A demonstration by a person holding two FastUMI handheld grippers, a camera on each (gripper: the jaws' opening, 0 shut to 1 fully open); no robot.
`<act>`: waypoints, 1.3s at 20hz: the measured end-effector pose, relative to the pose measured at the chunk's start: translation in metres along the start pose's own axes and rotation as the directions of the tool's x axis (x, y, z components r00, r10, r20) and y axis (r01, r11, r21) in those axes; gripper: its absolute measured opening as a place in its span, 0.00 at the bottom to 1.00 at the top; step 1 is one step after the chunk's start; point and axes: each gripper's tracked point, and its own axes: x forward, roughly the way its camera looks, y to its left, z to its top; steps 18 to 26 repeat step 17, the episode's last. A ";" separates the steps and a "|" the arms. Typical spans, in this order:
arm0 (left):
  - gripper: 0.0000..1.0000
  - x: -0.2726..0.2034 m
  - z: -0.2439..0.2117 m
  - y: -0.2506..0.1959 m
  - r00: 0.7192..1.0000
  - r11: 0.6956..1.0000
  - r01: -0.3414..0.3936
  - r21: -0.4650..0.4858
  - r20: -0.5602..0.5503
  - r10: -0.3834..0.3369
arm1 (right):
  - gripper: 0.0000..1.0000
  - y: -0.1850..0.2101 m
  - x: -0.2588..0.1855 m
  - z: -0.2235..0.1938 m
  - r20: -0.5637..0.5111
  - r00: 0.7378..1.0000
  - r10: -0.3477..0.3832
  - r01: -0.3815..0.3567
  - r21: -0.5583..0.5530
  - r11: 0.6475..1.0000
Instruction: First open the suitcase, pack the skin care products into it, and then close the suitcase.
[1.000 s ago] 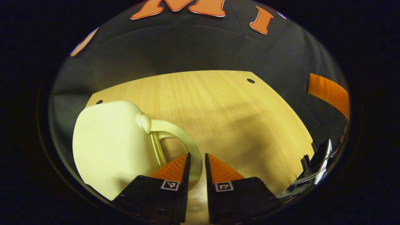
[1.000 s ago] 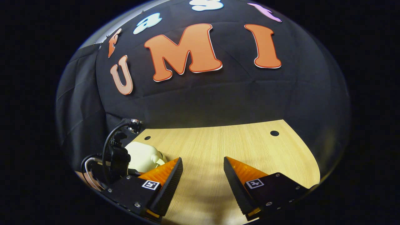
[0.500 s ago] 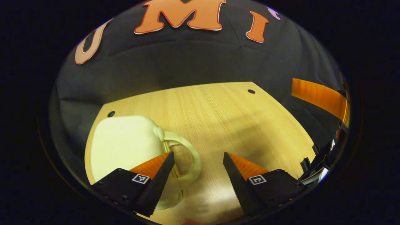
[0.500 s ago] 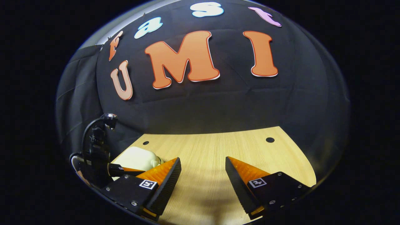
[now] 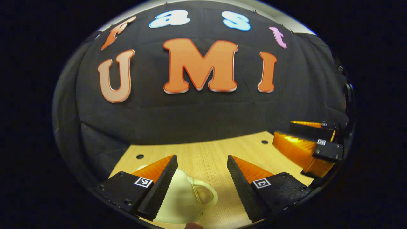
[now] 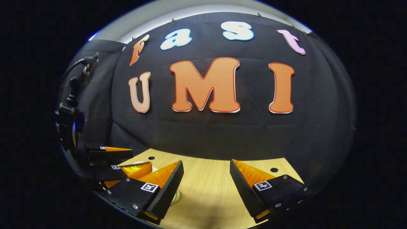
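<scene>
- The cream-coloured suitcase (image 5: 181, 203), small and rounded, lies closed on the wooden table (image 5: 203, 156), low in the left gripper view, with its looped handle (image 5: 206, 194) turned toward the middle of that view.
- The left gripper (image 5: 200, 162) hangs above the case with its two fingers spread wide apart and clamped on nothing; the left finger overlaps the case's body in the picture, while the handle sits in the gap between the fingers, closer to the left one.
- In the right gripper view a pale sliver of the suitcase (image 6: 175, 194) peeks out just behind the right gripper's own left finger; too little shows there to tell how the case lies.
- The right gripper (image 6: 206, 167) is held over bare tabletop (image 6: 206, 190), its fingers also wide apart and empty.
- Each gripper appears at the edge of the other's view: the right one (image 5: 303, 144) at the far right of the left gripper view, the left one (image 6: 119, 160) at the far left of the right gripper view.
- Small dark holes (image 5: 140, 156) dot the table's back edge near the black cloth wall (image 5: 203, 117).
</scene>
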 end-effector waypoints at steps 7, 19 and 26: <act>0.98 -0.022 0.016 0.001 0.951 0.993 -0.108 -0.057 0.286 0.120 | 0.93 0.018 -0.005 0.045 0.138 0.990 0.011 -0.008 -0.023 1.000; 0.97 -0.025 0.021 0.004 0.916 0.979 -0.197 -0.043 0.348 0.200 | 0.93 0.015 -0.014 0.047 0.181 0.983 -0.010 0.017 -0.040 0.999; 0.97 -0.025 0.021 0.004 0.916 0.979 -0.197 -0.043 0.348 0.200 | 0.93 0.015 -0.014 0.047 0.181 0.983 -0.010 0.017 -0.040 0.999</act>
